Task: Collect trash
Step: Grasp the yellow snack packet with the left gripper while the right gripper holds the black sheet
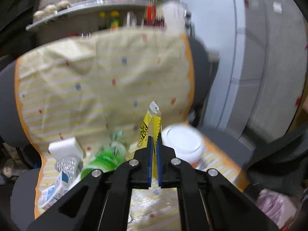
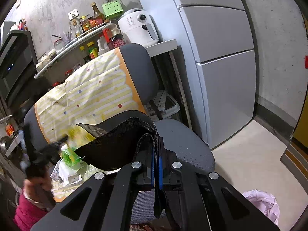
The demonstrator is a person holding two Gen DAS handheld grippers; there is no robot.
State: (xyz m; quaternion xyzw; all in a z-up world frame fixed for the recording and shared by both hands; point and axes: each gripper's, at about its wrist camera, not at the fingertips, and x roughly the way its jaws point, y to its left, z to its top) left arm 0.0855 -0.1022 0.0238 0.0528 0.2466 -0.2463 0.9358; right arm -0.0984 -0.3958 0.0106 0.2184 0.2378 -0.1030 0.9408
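My left gripper (image 1: pixel 153 140) is shut on a yellow snack wrapper (image 1: pixel 149 123) and holds it above the chair seat. Trash lies below on the yellow striped cloth (image 1: pixel 96 80): a green plastic bottle (image 1: pixel 105 156), a white block (image 1: pixel 64 146), a white lidded cup (image 1: pixel 182 142), a crumpled foil wrapper (image 1: pixel 67 166) and a blue-and-white carton (image 1: pixel 53 194). My right gripper (image 2: pixel 156 154) is shut on the strap of a black mesh bag (image 2: pixel 115 144), held open over the chair. The green bottle (image 2: pixel 70 156) shows beside the bag, with the blurred left gripper (image 2: pixel 48 152) near it.
A grey office chair (image 2: pixel 184 144) carries the cloth. A silver fridge (image 2: pixel 221 57) stands to the right. A shelf with bottles (image 2: pixel 92 25) and a white air fryer (image 2: pixel 138 27) are behind. A pink plastic bag (image 2: pixel 263 204) lies on the floor.
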